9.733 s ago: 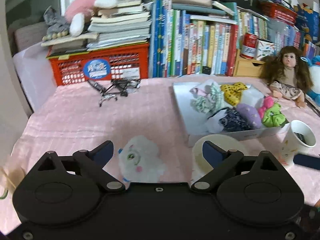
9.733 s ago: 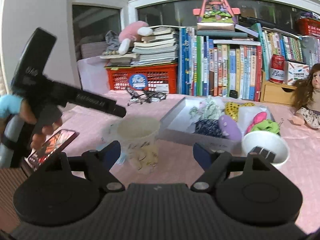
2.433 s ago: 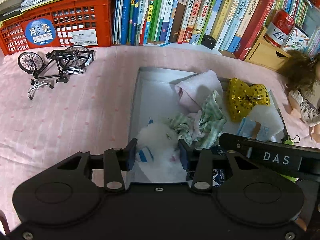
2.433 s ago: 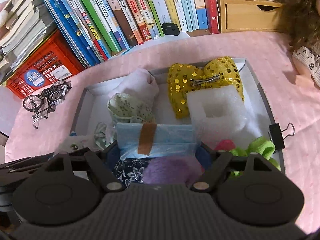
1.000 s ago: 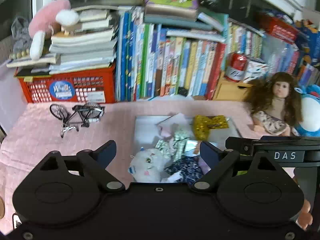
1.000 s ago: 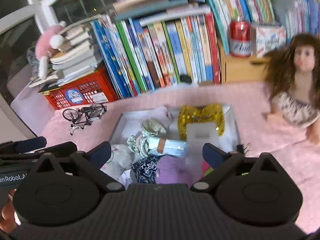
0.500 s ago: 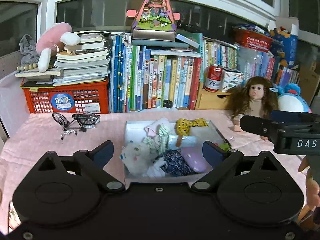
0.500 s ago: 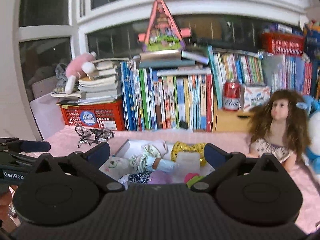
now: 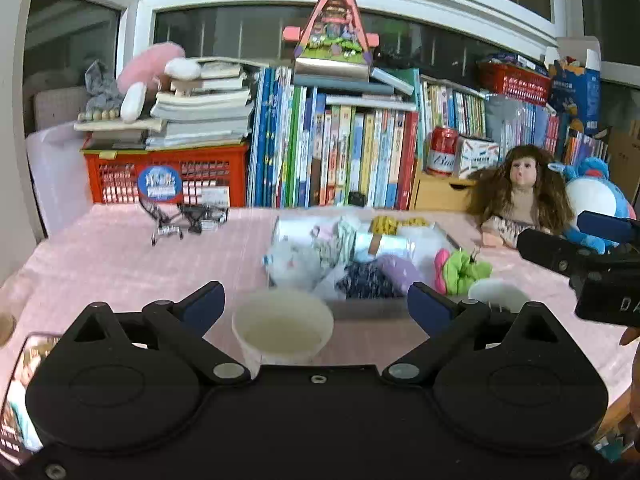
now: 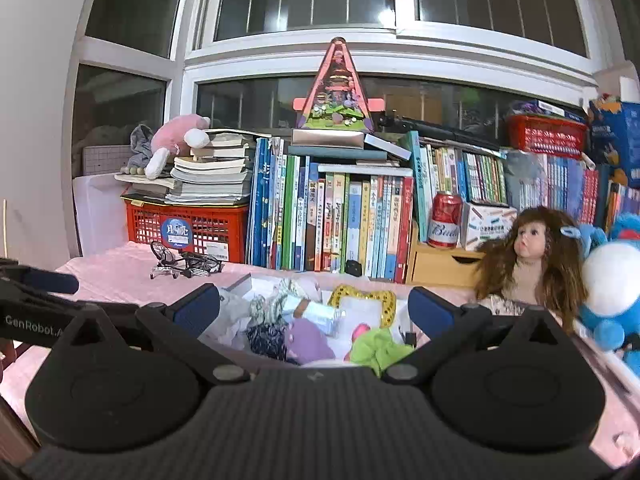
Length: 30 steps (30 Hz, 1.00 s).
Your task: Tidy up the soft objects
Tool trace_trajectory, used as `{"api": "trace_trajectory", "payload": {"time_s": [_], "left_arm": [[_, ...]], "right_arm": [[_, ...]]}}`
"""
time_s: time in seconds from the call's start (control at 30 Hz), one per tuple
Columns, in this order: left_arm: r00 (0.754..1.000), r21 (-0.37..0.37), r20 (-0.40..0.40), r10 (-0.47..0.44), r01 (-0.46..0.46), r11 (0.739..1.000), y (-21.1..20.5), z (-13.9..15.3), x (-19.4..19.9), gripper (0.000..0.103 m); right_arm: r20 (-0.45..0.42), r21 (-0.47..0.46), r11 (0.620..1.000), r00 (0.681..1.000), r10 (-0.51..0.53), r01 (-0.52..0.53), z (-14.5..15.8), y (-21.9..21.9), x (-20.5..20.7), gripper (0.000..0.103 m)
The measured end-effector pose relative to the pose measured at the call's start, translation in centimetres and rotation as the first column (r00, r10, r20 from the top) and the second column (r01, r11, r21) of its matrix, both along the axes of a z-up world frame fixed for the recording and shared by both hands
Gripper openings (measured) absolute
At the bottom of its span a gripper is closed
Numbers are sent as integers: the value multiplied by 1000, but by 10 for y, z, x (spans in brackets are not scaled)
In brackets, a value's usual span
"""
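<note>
A shallow grey tray (image 9: 362, 312) sits mid-table on the pink cloth, holding several soft things: a white plush toy (image 9: 290, 266), a purple plush (image 9: 400, 270), a dark floral cloth (image 9: 366, 280), a gold sequin bow (image 9: 394, 223) and a green scrunchie (image 9: 464, 266). The tray's soft things also show in the right wrist view, with the purple plush (image 10: 308, 338) in front. My left gripper (image 9: 316, 304) is open and empty, back from the tray. My right gripper (image 10: 314, 310) is open and empty, held above the tray's near side.
A paper cup (image 9: 282, 328) stands right before the left gripper, another white cup (image 9: 498, 294) to the right. A toy bicycle (image 9: 184, 216), red crate (image 9: 168, 178), book row (image 9: 332, 156), doll (image 9: 522, 194) and blue plush (image 9: 596, 196) line the back. A phone (image 9: 20, 392) lies at left.
Both grippers have pulled back and up from the tray, open and empty. The white plush toy and the blue packet they held 2.4 s ago now lie in the tray.
</note>
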<state>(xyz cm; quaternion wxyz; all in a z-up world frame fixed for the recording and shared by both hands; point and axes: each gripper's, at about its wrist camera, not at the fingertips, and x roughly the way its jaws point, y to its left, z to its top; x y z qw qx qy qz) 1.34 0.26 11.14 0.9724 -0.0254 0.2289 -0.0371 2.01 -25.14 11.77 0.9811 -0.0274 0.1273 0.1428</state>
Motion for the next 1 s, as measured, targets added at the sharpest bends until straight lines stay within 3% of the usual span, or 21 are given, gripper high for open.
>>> {"api": "trace_trajectory", "payload": {"time_s": [0.47, 1.0], "left_arm": [[996, 41, -90, 9, -5, 999, -2, -60, -21, 98], [977, 62, -203, 60, -48, 997, -1, -106, -12, 98]], "right_arm": [[-48, 39, 997, 997, -58, 60, -50, -14, -25, 103], [-184, -42, 997, 980, -76, 70, -100, -7, -31, 103]]}}
